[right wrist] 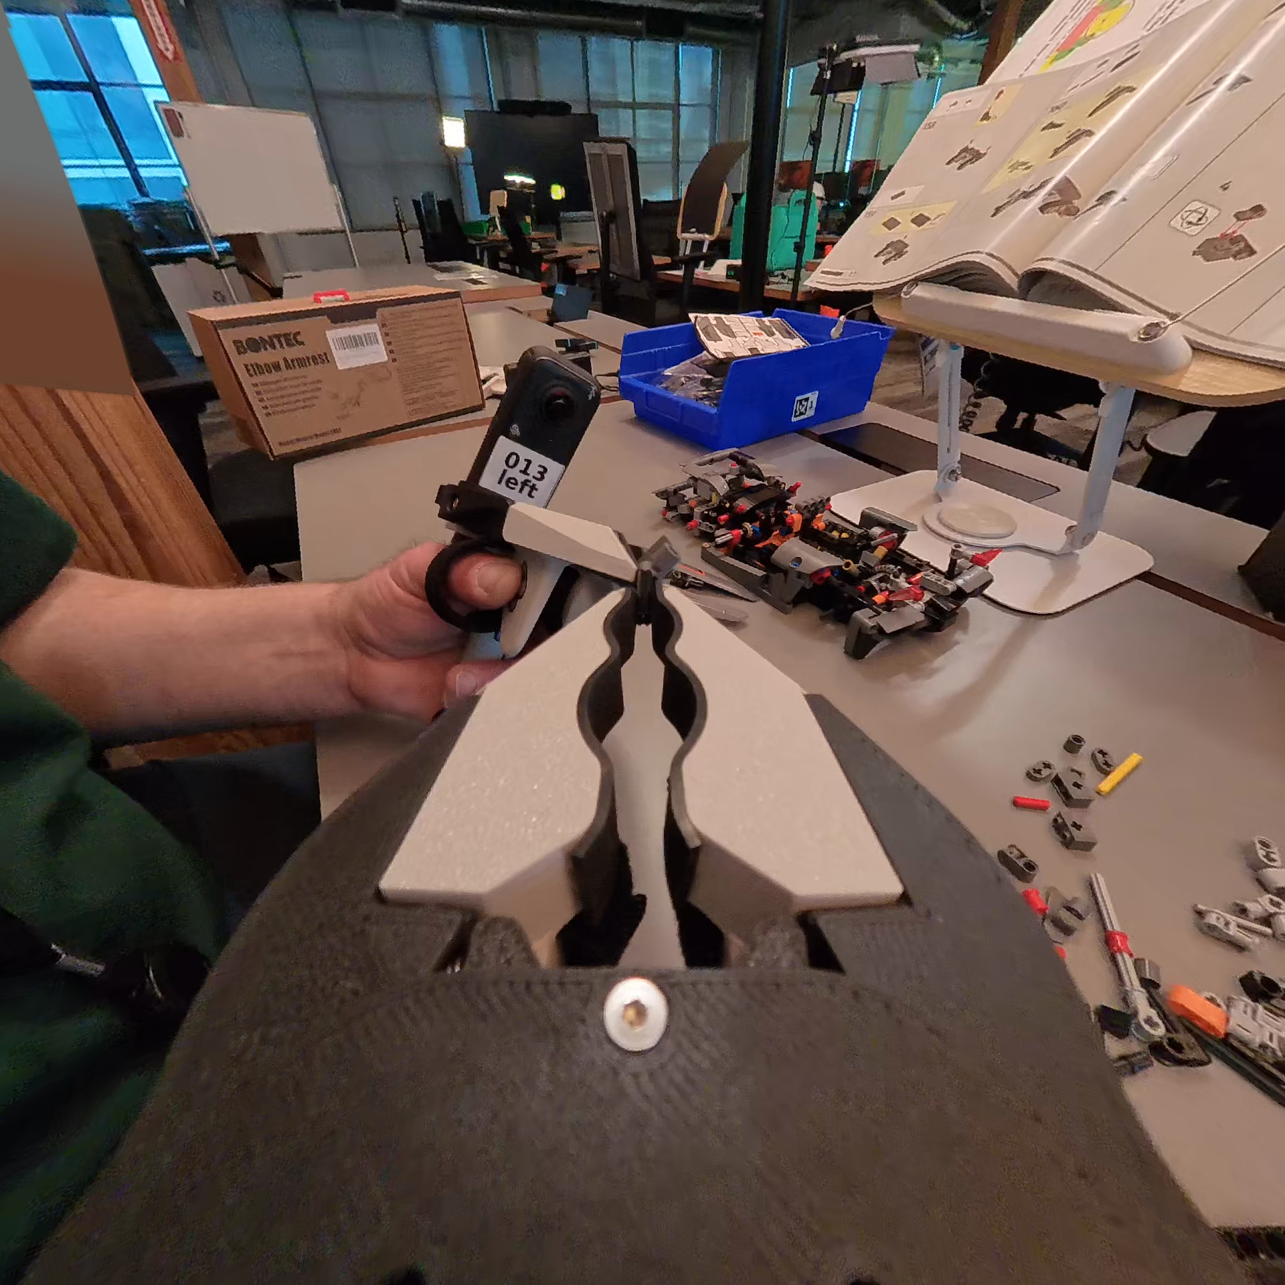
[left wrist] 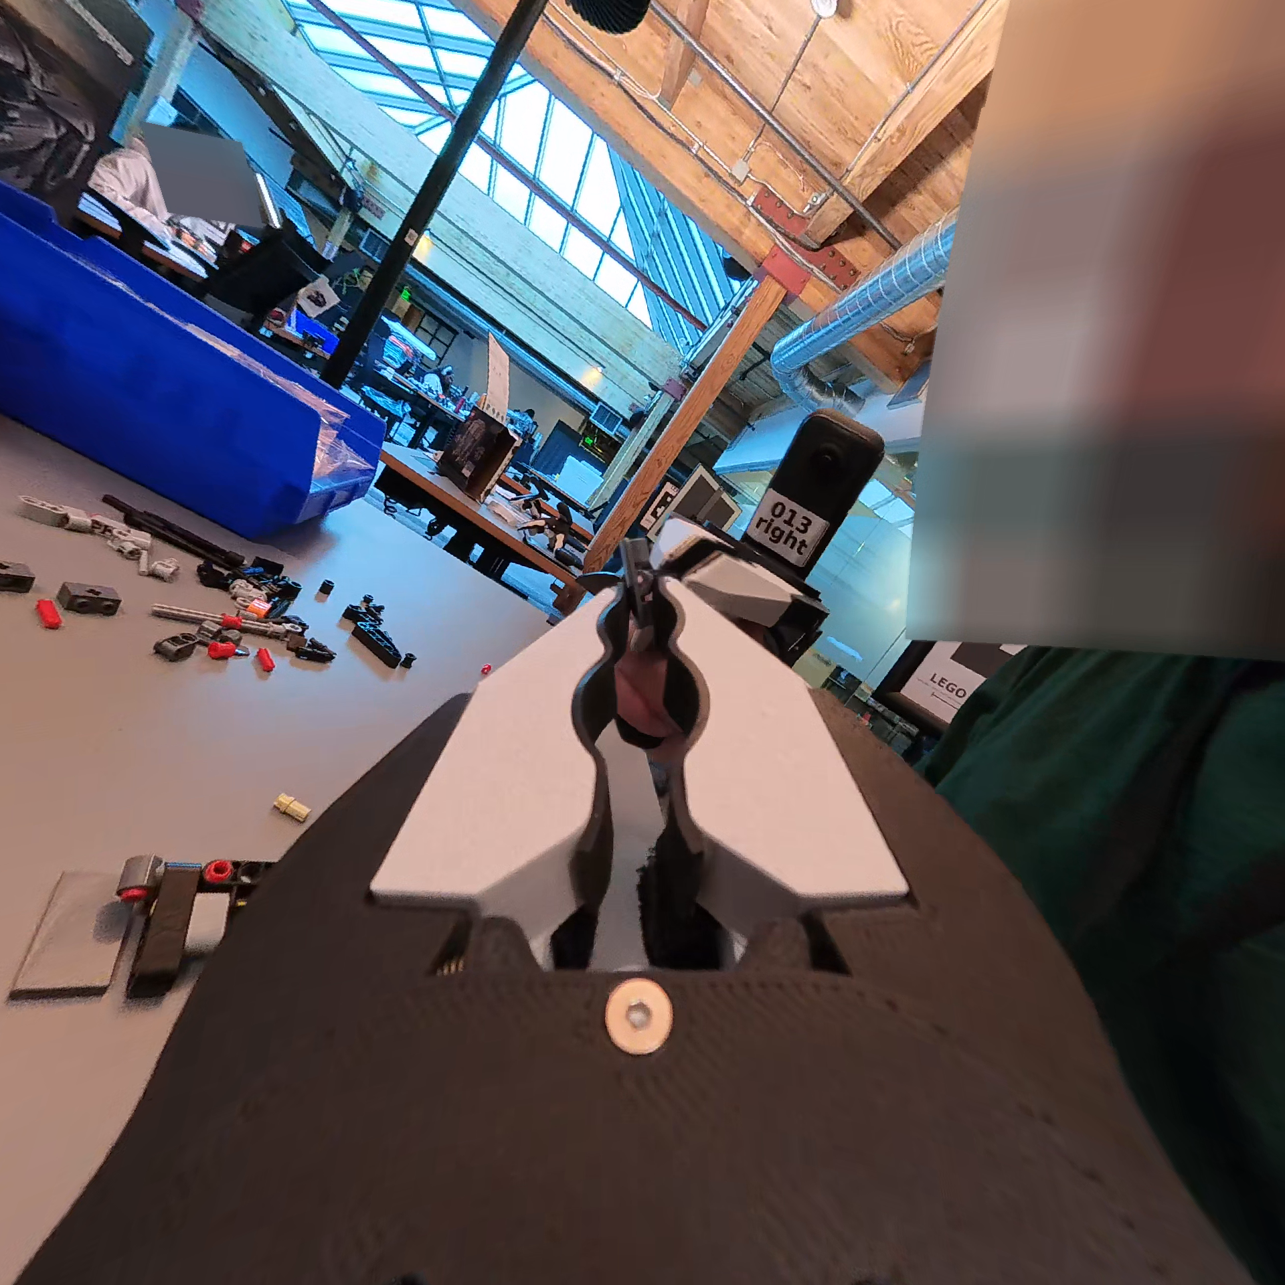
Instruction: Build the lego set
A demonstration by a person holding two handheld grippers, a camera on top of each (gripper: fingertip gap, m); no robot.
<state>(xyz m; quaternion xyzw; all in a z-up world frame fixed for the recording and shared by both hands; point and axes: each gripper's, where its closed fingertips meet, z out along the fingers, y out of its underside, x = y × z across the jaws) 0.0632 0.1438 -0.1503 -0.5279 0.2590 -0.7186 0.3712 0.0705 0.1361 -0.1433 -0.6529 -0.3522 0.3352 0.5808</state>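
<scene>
**Both Grippers Met Tip to Tip Above the Table Edge**

The left gripper [left wrist: 643,591] was pressed together on a small dark lego piece [left wrist: 638,574], held raised off the grey table [right wrist: 939,695]. The right gripper [right wrist: 647,601] was likewise closed, its tips pinching the same small piece [right wrist: 653,567] from the opposite side. The two gripper noses touched or nearly touched; the exact contact could not be resolved.

A person's hand [right wrist: 410,640] gripped the left tool, one finger through its black ring.

Surroundings:
- The partly built lego car chassis [right wrist: 827,549] rested on the table just behind the grippers, beside the white book stand [right wrist: 1029,549].
- An open instruction booklet [right wrist: 1085,167] lay on that stand.
- Loose parts [right wrist: 1140,925] were scattered to the right.
- A blue bin [right wrist: 751,389] and a cardboard box [right wrist: 334,368] stood farther back.
</scene>
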